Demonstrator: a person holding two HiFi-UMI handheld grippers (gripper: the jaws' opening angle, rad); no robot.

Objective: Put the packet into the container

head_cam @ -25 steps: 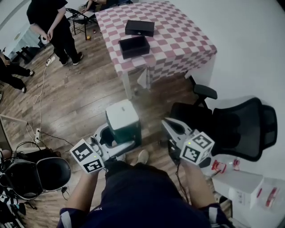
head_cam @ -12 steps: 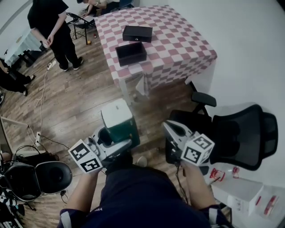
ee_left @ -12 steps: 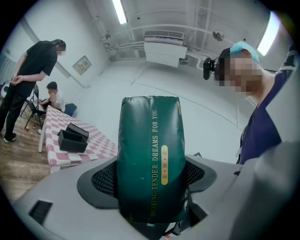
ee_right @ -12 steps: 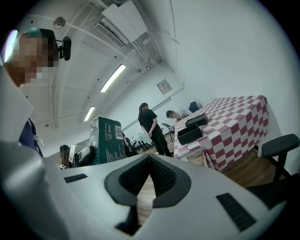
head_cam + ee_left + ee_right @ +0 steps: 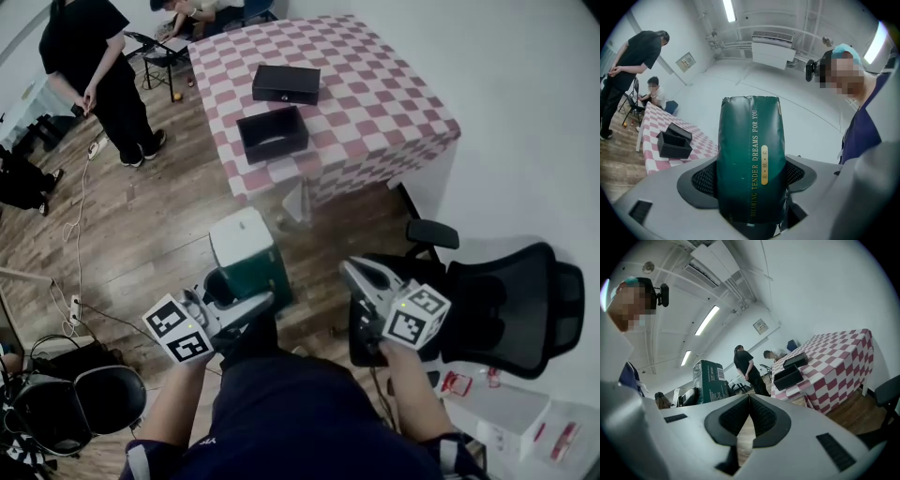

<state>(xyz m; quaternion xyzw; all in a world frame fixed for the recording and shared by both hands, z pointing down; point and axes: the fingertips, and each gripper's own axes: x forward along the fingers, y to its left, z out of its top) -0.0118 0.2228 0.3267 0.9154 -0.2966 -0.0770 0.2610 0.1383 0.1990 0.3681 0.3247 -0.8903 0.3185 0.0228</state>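
Checkered surface [image 5: 375, 84] stands well ahead, bearing the open container [image 5: 272, 134]. Left claw [image 5: 239, 298] clamps the packet [image 5: 248, 253] low down; right claw [image 5: 361, 277] is clenched on nothing. Gripped so low, the tall packet could tip or slip in transit.

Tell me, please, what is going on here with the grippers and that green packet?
A person holds a gripper in each hand, standing some way from the checkered table. The left gripper is clamped on the dark green packet, held upright. The right gripper has its jaws together and carries nothing. The open black container sits on the table near a second black box. The packet is not yet in it.
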